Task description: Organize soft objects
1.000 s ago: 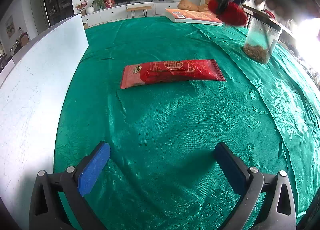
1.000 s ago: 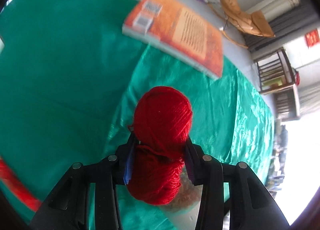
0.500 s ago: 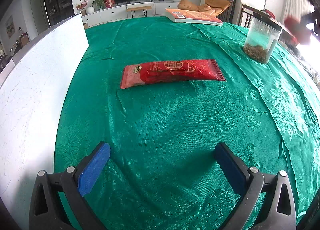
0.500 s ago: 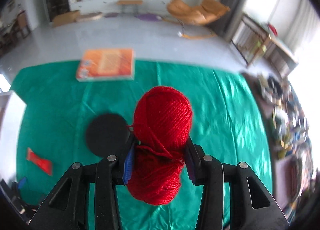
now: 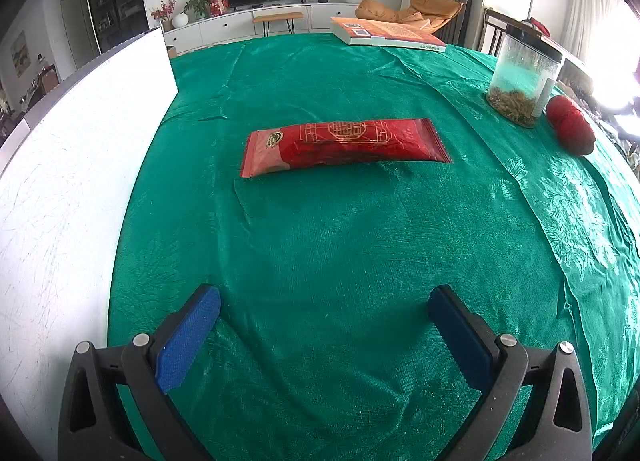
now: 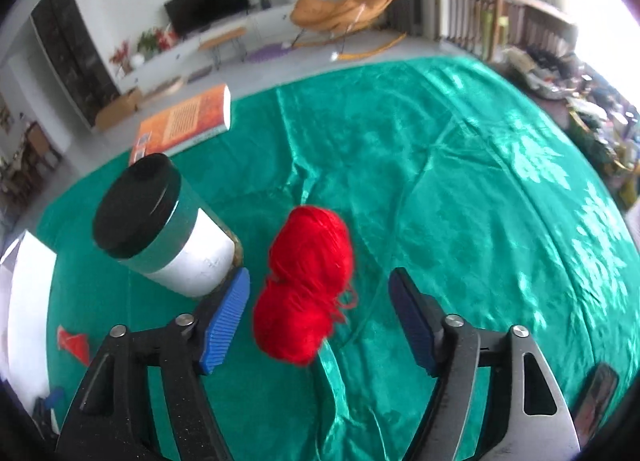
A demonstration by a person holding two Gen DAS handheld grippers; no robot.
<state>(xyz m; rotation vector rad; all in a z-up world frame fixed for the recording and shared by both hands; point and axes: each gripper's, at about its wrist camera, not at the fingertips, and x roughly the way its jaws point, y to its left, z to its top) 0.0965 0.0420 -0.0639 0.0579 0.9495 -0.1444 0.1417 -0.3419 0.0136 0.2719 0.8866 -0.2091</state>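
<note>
A red yarn ball (image 6: 306, 281) lies on the green tablecloth (image 6: 460, 201) just right of a clear jar with a black lid (image 6: 160, 221). My right gripper (image 6: 320, 293) is open, its pads on either side of the yarn without touching it. The yarn also shows at the far right in the left wrist view (image 5: 570, 125), beside the jar (image 5: 522, 77). A red snack packet (image 5: 340, 145) lies flat mid-table. My left gripper (image 5: 324, 313) is open and empty, low over the cloth in front of the packet.
An orange book (image 5: 384, 33) lies at the far table edge. A white board (image 5: 60, 165) runs along the left side. The cloth has a folded seam on the right (image 5: 532, 197). A dark phone-like object (image 6: 596, 393) lies near the right gripper.
My right gripper carried the yarn down beside the jar, opened and let it go onto the cloth. My left gripper has not moved.
</note>
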